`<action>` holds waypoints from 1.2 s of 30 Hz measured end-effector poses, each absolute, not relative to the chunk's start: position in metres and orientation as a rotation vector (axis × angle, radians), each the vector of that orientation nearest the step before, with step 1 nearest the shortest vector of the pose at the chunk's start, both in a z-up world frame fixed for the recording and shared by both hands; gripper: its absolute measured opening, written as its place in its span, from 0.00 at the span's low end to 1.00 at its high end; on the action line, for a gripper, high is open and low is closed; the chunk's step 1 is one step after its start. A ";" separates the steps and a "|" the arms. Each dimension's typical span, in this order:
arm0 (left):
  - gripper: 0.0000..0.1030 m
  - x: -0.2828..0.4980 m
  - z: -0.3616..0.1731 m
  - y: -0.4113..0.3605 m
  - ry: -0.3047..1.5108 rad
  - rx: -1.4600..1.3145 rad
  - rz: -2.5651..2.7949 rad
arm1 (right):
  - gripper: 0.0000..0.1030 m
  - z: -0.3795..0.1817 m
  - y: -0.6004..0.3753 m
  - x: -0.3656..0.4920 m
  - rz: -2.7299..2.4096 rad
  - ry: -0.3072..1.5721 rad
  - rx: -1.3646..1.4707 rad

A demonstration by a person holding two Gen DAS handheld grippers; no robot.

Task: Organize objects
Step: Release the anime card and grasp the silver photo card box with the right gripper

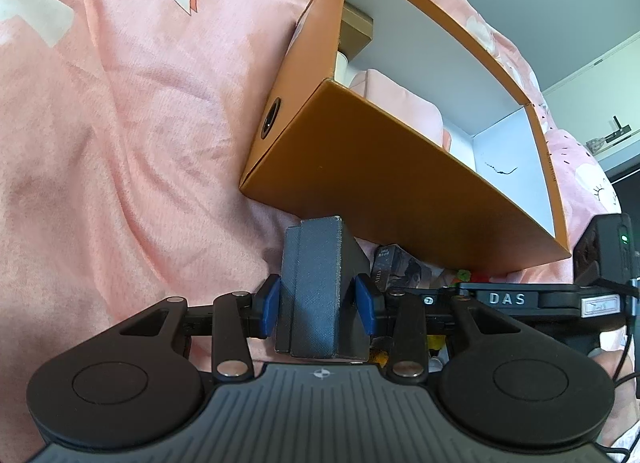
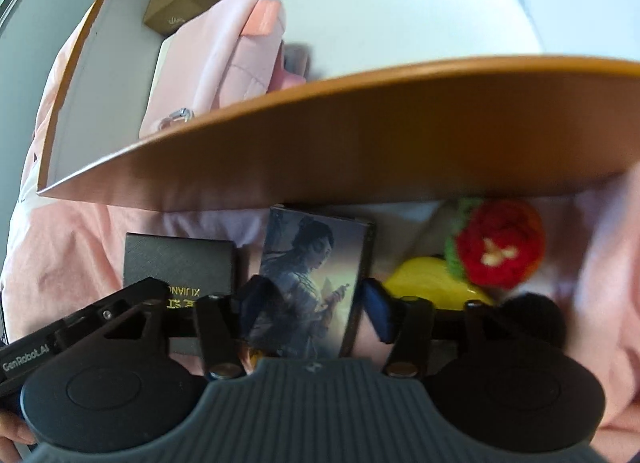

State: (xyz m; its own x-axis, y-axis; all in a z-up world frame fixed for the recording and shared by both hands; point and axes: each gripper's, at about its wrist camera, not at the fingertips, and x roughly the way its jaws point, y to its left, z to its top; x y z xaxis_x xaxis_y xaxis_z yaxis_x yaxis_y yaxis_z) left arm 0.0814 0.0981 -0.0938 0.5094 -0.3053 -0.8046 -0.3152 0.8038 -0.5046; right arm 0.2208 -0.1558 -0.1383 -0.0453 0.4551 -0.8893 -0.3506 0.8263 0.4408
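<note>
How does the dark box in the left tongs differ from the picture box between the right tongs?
The dark textured box is plain charcoal; the picture box carries a printed figure. The blue pads of the left tongs press the dark box, while the right tongs stand apart around the picture box. Both are small rectangular boxes outside the orange box.

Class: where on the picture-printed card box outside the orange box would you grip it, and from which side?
Grip the picture-printed box across its two long narrow edges, coming from above. It lies flat and slim between the black box and yellow toy.
</note>
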 end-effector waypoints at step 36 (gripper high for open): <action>0.43 0.080 -0.095 0.092 1.069 -0.676 0.011 | 0.60 -0.119 -0.168 0.210 0.736 1.431 0.266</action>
State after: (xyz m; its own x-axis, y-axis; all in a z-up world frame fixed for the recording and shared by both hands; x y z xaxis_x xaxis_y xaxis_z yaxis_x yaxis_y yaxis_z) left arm 0.0803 0.0921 -0.0949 0.5010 -0.3069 -0.8092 -0.3242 0.8004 -0.5043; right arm 0.2096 -0.1681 -0.1194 -0.0317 0.6020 -0.7979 -0.2986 0.7561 0.5824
